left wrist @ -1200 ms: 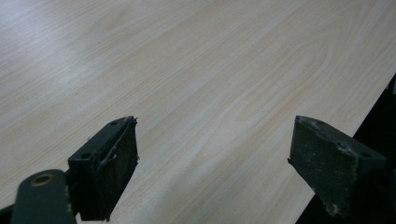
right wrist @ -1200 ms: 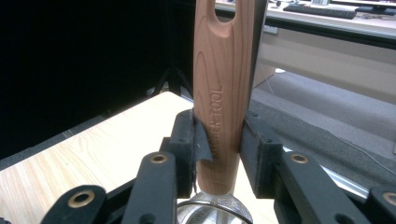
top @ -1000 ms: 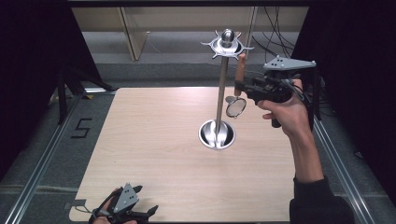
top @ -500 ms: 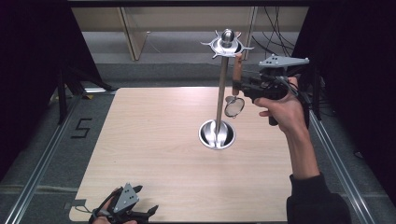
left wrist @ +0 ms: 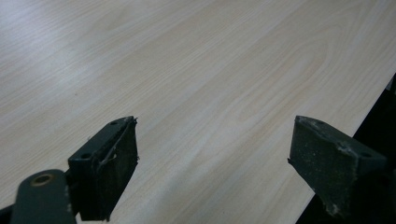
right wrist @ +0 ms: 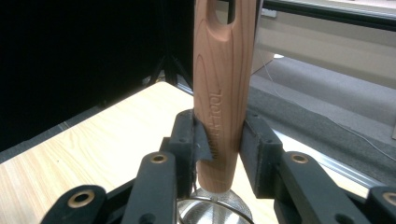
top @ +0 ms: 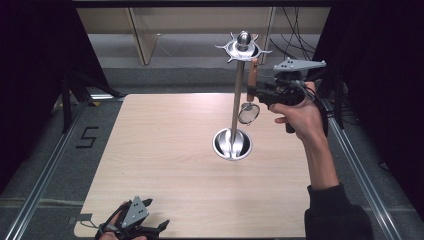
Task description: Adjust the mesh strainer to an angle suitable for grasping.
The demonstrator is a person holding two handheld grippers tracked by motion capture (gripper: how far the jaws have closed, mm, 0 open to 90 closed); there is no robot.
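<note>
Right gripper (top: 253,92) is up off the worktop (top: 165,150), beside the upper part of a metal stand (top: 238,95). Its fingers (right wrist: 194,140) are clamped on the wooden handle of a small strainer (top: 248,111) — handle upright, mesh bowl hanging below the fingers. In the right gripper view the handle (right wrist: 224,93) sits squarely between both pads, touching each; embossed lettering runs along it, and there is a slot hole near its top end. The mesh rim (right wrist: 212,212) shows just under the fingers. In the high view the handle top is close under the stand's spiked hook ring (top: 242,48), just to its right; cannot tell if the hole is on a hook. The stand's round base (top: 232,144) sits on the worktop, right of centre.

Left gripper (top: 152,231) is at the near edge of the worktop, low, held in a hand (top: 112,232). Its fingers (left wrist: 109,163) are spread wide with nothing between them — bare light wood grain beneath, and the worktop edge by the right-hand finger in that view.
</note>
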